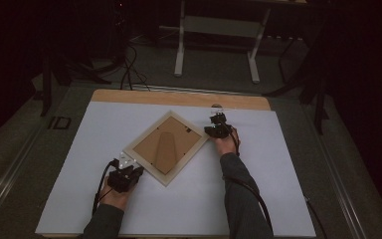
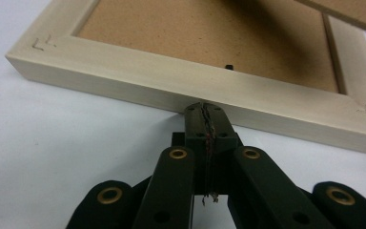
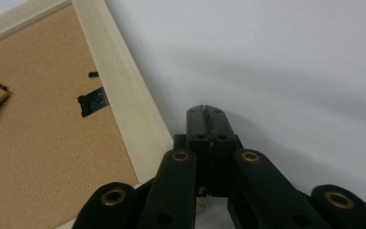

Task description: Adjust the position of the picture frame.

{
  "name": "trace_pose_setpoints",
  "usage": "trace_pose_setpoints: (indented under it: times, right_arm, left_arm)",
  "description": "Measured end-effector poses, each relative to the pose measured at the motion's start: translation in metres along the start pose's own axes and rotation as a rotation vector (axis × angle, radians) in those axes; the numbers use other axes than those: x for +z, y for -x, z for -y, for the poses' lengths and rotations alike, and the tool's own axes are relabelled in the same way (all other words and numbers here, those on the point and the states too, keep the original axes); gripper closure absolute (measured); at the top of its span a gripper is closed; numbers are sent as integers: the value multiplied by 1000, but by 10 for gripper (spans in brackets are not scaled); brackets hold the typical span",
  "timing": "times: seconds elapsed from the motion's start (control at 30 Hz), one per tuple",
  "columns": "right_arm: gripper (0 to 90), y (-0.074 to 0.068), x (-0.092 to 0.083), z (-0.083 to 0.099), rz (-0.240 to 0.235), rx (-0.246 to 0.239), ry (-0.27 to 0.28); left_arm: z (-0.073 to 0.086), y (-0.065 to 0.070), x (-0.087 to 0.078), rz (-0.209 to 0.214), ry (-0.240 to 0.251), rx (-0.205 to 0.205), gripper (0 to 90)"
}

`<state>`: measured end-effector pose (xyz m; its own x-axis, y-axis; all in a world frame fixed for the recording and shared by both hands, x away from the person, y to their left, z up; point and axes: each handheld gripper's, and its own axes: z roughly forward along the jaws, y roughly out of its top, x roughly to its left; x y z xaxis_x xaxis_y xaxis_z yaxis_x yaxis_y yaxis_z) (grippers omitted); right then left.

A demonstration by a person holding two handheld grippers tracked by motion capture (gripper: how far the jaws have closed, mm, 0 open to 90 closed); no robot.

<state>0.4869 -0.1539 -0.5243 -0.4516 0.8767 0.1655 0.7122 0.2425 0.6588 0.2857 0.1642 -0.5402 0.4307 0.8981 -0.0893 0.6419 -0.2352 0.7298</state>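
A pale wooden picture frame (image 1: 166,147) lies face down on the white table sheet (image 1: 258,199), turned like a diamond, its brown backing board and stand flap up. My left gripper (image 1: 129,167) is shut with nothing in it, its tips touching the frame's near-left outer edge (image 2: 171,88). My right gripper (image 1: 218,119) is shut and empty too, lying on the sheet just beside the frame's right corner. In the right gripper view the frame's rail (image 3: 124,95) and a black turn clip (image 3: 92,105) lie left of the shut jaws (image 3: 205,110).
The sheet covers a wooden tabletop whose far strip (image 1: 179,97) shows bare. A small dark object (image 1: 216,105) sits at the far edge. Beyond the table stand white table legs (image 1: 180,45) and floor cables (image 1: 129,74). Open sheet lies right and left of the frame.
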Motion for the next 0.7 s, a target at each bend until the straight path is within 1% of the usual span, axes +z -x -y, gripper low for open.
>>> trace_pose_setpoints:
  times: [0.13,0.3,0.33,0.43,0.53,0.6,0.7]
  right_arm:
    - [900,2,-4,5,-25,-9,-4]
    - [900,3,-7,12,-38,-28,-18]
    - [900,3,-8,13,-40,-18,-19]
    - [900,2,-8,13,-32,-20,-17]
    - [900,1,-10,14,-22,-40,-23]
    - [900,0,-12,16,-19,-32,-29]
    - [900,-1,-15,20,-17,-42,-28]
  left_arm:
    - [0,0,0,2,0,-2,900]
    - [0,-1,0,7,-2,-3,900]
    - [0,-1,0,6,-2,-2,900]
    - [-1,-1,0,7,-3,-7,900]
    - [-1,-2,0,12,-5,-14,900]
    - [-1,-2,0,16,-6,-16,900]
    - [-1,-3,0,18,-9,-14,900]
